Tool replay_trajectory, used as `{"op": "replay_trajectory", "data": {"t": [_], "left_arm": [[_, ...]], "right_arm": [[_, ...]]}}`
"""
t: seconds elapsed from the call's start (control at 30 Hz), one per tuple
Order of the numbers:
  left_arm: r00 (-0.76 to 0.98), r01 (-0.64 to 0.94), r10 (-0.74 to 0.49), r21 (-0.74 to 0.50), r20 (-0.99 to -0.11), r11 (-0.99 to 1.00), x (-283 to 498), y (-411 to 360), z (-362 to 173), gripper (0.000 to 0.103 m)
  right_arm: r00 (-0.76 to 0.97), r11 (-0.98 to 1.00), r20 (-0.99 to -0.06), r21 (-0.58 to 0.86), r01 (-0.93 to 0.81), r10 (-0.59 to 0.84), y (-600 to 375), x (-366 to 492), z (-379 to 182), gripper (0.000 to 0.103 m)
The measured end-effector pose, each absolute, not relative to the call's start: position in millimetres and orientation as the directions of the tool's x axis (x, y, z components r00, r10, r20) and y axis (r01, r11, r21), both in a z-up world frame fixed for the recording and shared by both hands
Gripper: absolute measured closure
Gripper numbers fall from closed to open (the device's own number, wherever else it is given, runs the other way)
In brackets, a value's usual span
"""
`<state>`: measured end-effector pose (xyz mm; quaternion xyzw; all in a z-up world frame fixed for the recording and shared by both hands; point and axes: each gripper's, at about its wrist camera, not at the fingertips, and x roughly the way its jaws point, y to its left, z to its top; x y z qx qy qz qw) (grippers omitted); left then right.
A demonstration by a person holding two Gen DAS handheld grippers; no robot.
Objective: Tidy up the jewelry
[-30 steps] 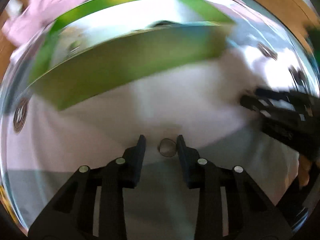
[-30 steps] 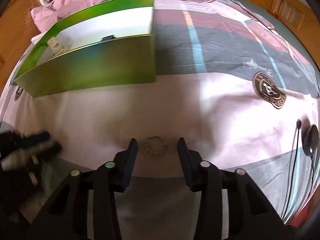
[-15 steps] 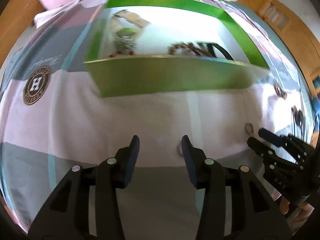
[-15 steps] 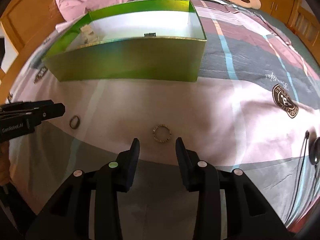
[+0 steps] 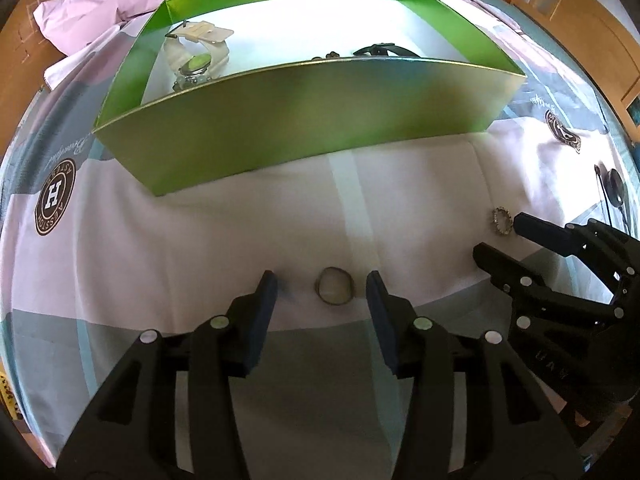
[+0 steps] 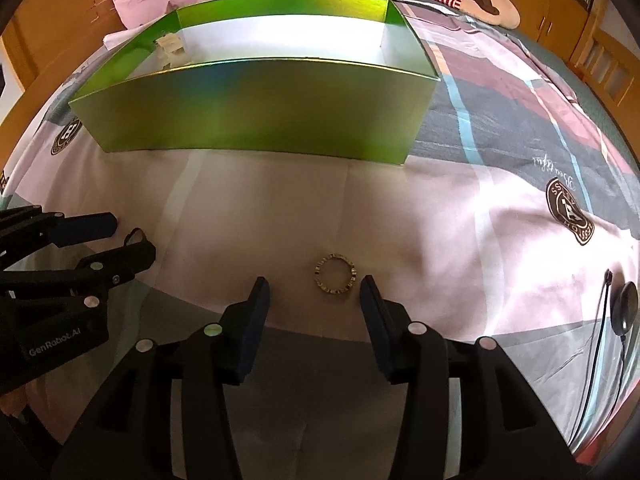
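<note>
A plain dark ring (image 5: 334,291) lies on the pink bedsheet between the open fingers of my left gripper (image 5: 320,294). A studded ring (image 6: 334,274) lies just ahead of my open right gripper (image 6: 314,294), nearer its right finger; it also shows in the left wrist view (image 5: 502,221). The green box (image 5: 304,120) stands behind, open on top, holding a pale watch (image 5: 198,58) and dark jewelry (image 5: 380,50). The left gripper shows at the left of the right wrist view (image 6: 132,240), with the plain ring (image 6: 134,236) between its tips.
The patterned bedsheet (image 6: 500,208) covers the bed. A black cable with a round puck (image 6: 622,308) lies at the right. A crumpled pink cloth (image 5: 120,0) sits behind the box. Wooden furniture (image 6: 560,12) surrounds the bed.
The left gripper has shifted right so the plain ring now sits centred between its fingers. The right gripper has moved closer to the studded ring. Both stay open.
</note>
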<state>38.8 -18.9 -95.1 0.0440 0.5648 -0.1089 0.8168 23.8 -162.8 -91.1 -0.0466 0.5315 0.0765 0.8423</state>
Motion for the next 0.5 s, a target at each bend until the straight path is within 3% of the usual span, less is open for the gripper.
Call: {"op": "replay_trajectory", "data": {"t": [0.5], "left_arm": [[0.337, 0.224, -0.118, -0.043, -0.934, 0.974, 40, -22, -98, 0.052]], "right_arm": [[0.395, 0.962, -0.896, 0.105, -0.254, 0.202, -149, 9, -82, 0.056]]}}
